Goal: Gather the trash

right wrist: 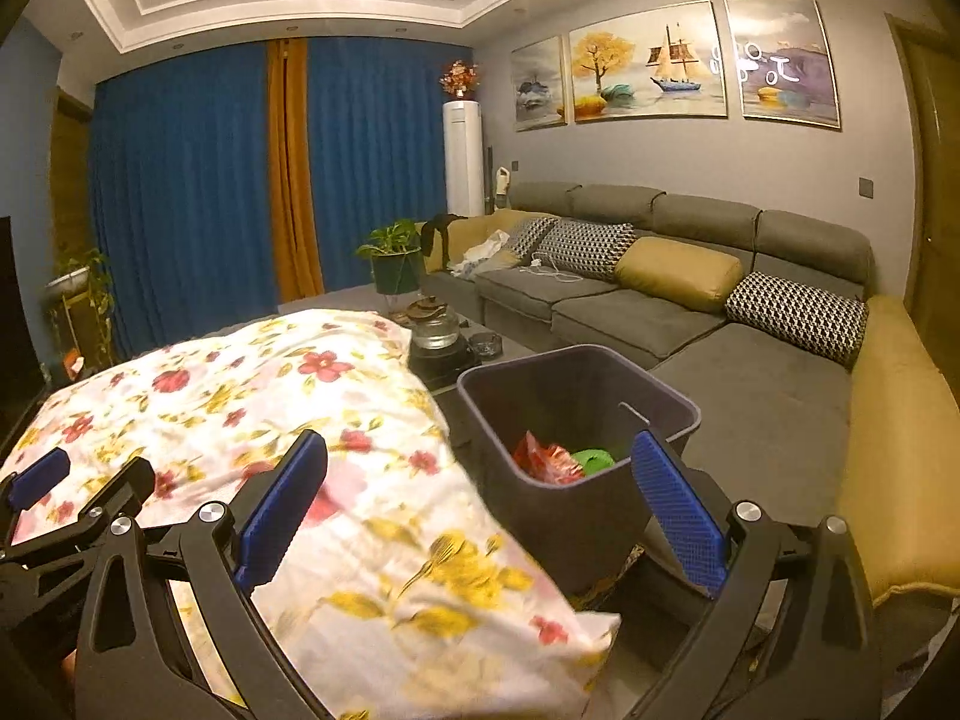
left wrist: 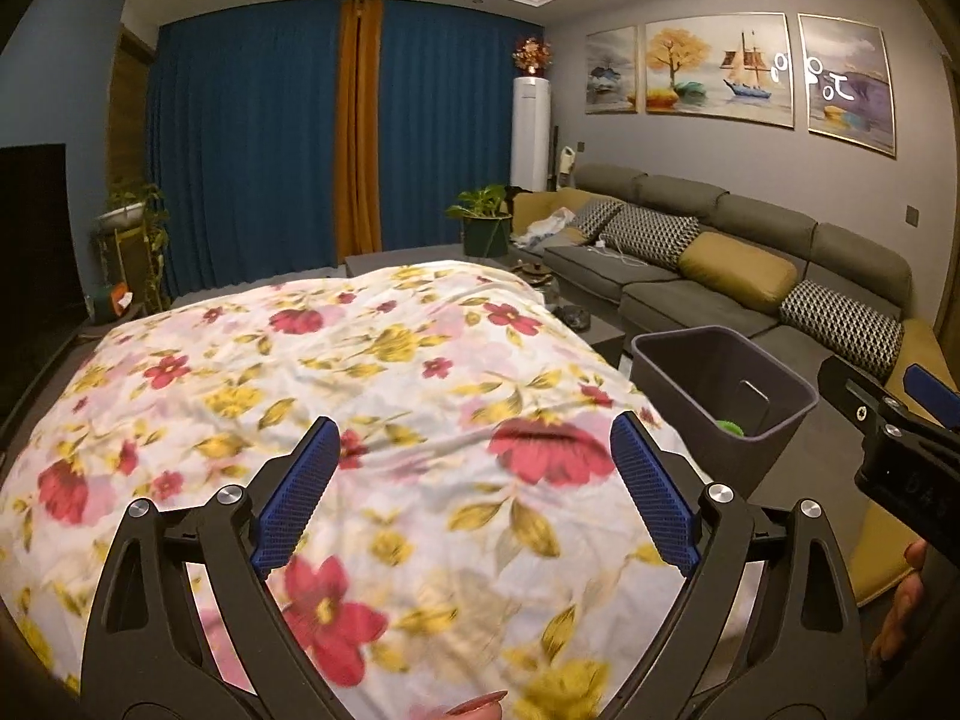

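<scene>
Bin (right wrist: 576,420) contents half hidden: red wrapper (right wrist: 549,459), green scrap (right wrist: 591,459); both hand-held grippers (left wrist: 474,480) (right wrist: 480,492) spread, empty.

We take the bin (right wrist: 576,420) as our landmark. Left of it lies the cloth (right wrist: 288,420), draped over a counter. In the bin we see wrappers (right wrist: 549,459) and a wad (right wrist: 593,457) just right of them. Right of and behind the bin runs the sofa (right wrist: 750,348), with cushions (right wrist: 678,273) on it. Behind the bin, on the counter, stands a kettle (right wrist: 437,327), and beyond that a plant (right wrist: 393,252).
</scene>
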Motion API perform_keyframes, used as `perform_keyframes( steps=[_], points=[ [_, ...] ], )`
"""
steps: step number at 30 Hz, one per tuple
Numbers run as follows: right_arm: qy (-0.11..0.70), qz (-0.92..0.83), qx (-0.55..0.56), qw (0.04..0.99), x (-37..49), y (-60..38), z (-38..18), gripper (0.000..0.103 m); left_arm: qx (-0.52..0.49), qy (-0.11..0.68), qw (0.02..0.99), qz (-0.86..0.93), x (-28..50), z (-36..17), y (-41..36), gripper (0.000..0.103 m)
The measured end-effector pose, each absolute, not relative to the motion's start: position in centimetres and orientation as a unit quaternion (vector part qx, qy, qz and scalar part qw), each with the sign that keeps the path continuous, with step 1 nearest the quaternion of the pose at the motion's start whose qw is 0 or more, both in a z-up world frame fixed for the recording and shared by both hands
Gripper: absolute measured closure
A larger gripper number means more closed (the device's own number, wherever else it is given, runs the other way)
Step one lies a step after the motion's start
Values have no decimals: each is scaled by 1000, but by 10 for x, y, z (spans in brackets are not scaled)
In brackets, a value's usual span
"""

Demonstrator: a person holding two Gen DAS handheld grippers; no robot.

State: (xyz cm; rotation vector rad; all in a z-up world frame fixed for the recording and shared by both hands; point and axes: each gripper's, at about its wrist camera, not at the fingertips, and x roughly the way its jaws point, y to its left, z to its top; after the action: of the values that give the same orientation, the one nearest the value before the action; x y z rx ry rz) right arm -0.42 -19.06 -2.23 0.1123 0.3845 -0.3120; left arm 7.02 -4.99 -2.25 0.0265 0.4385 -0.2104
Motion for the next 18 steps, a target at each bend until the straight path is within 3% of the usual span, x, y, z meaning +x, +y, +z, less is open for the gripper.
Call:
perform_keyframes(
  steps=[18],
  points=[
    [188, -142, 24, 972, -49, -139, -26, 6, 3, 220, 970, -104, 24, -24, -14, 12]
  ],
)
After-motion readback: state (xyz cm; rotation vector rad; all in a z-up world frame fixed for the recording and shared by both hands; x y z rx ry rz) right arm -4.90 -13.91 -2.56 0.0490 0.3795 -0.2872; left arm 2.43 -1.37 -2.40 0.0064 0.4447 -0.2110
